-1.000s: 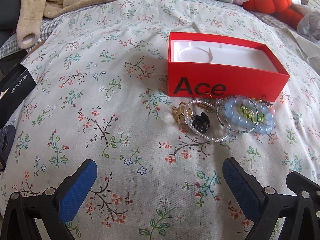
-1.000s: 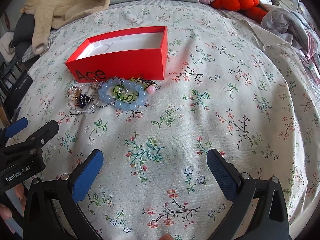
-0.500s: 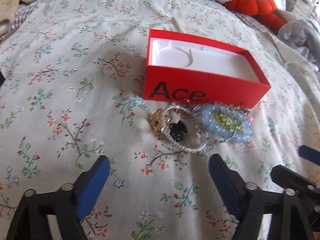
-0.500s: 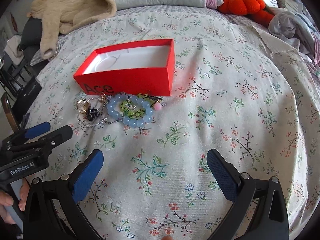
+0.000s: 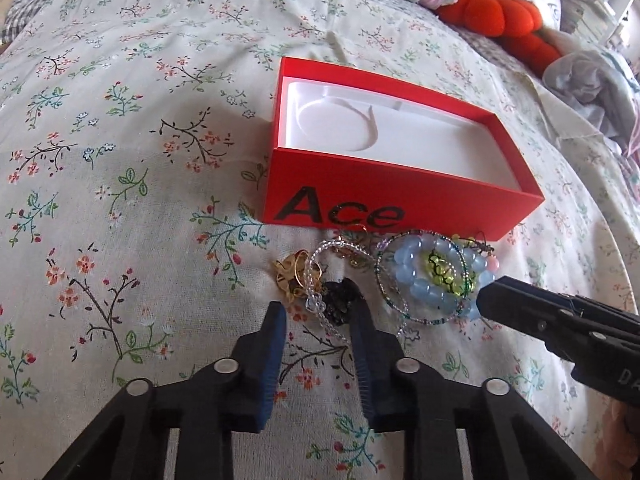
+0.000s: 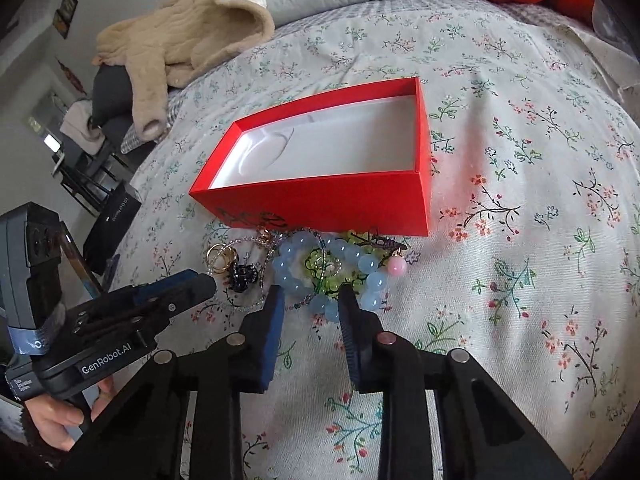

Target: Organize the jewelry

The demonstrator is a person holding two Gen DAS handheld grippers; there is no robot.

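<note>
- My left camera looks forward and down along its fingers, close above the jewelry pile (image 5: 400, 276), facing the red box (image 5: 400, 200).
- My right camera views the same pile (image 6: 320, 272) and box (image 6: 320, 204) from the right, equally close.
- Both share the bedspread (image 5: 120, 160).

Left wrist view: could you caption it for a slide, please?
Left gripper closes around black charm before empty red box.
</note>
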